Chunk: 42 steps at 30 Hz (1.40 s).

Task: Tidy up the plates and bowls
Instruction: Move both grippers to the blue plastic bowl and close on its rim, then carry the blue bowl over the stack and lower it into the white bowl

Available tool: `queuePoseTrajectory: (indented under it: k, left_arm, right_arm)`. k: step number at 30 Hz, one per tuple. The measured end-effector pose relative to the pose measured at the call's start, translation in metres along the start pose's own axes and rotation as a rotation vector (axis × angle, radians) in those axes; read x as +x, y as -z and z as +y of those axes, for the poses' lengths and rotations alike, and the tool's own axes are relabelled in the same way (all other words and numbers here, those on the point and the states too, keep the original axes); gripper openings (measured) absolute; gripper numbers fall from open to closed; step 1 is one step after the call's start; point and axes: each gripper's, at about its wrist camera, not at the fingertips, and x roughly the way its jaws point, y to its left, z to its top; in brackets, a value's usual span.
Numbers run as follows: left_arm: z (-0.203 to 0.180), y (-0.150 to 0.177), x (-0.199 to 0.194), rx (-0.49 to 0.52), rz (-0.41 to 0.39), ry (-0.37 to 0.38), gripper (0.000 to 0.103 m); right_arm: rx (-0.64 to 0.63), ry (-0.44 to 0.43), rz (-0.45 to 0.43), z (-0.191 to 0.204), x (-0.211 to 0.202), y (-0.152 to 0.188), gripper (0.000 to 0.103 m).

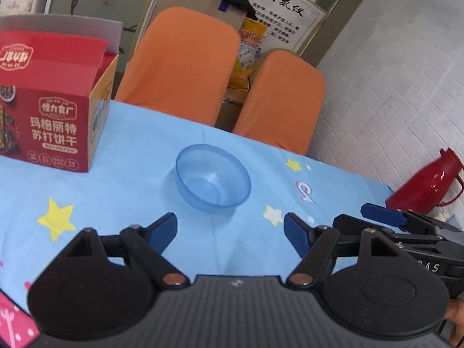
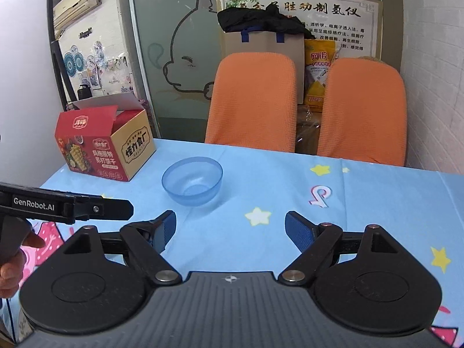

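A translucent blue plastic bowl (image 1: 213, 177) stands upright and empty on the light blue star-print tablecloth (image 1: 130, 179). It also shows in the right wrist view (image 2: 192, 180), ahead and to the left. My left gripper (image 1: 230, 232) is open and empty, just short of the bowl. My right gripper (image 2: 230, 229) is open and empty, nearer the table's front and to the right of the bowl. The right gripper's fingers (image 1: 382, 213) show at the right in the left wrist view. No plates are in view.
A red biscuit carton (image 1: 49, 116) with its lid open stands at the back left (image 2: 104, 145). Two orange chairs (image 2: 252, 101) stand behind the table's far edge. A red thermos (image 1: 426, 185) stands off the table's right side by the white wall.
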Motion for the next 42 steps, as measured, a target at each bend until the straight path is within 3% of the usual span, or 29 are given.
queuePoseTrajectory:
  k: [5, 10, 17, 20, 22, 23, 25, 33, 42]
  left_arm:
    - [0.018, -0.029, 0.054, -0.048, 0.021, -0.067, 0.074]
    - [0.032, -0.04, 0.096, -0.035, 0.064, -0.126, 0.073]
    - [0.041, -0.036, 0.112, 0.0, 0.071, -0.144, 0.069]
    - [0.039, -0.034, 0.112, 0.031, 0.068, -0.136, 0.058]
    - [0.035, -0.03, 0.112, 0.075, 0.057, -0.142, 0.04]
    - [0.035, -0.029, 0.11, 0.068, 0.059, -0.128, 0.036]
    - [0.036, -0.026, 0.108, 0.034, 0.08, -0.084, 0.023]
    - [-0.004, -0.011, 0.065, 0.112, 0.058, -0.073, 0.024]
    - [-0.081, 0.038, 0.009, 0.166, 0.039, 0.041, 0.024]
  right_arm:
    - [-0.028, 0.024, 0.066, 0.004, 0.064, -0.021, 0.103]
    - [-0.054, 0.038, 0.164, 0.01, 0.119, -0.021, 0.103]
    - [-0.08, 0.02, 0.21, 0.018, 0.154, -0.024, 0.103]
    - [-0.101, 0.0, 0.223, 0.024, 0.158, -0.021, 0.103]
    - [-0.104, -0.015, 0.232, 0.026, 0.16, -0.018, 0.08]
    - [-0.096, -0.03, 0.235, 0.026, 0.161, -0.017, 0.065]
    - [-0.107, -0.04, 0.227, 0.03, 0.159, -0.015, 0.058]
    - [-0.085, -0.044, 0.206, 0.033, 0.116, -0.01, 0.056]
    - [-0.106, 0.045, 0.158, 0.027, 0.018, 0.009, 0.061]
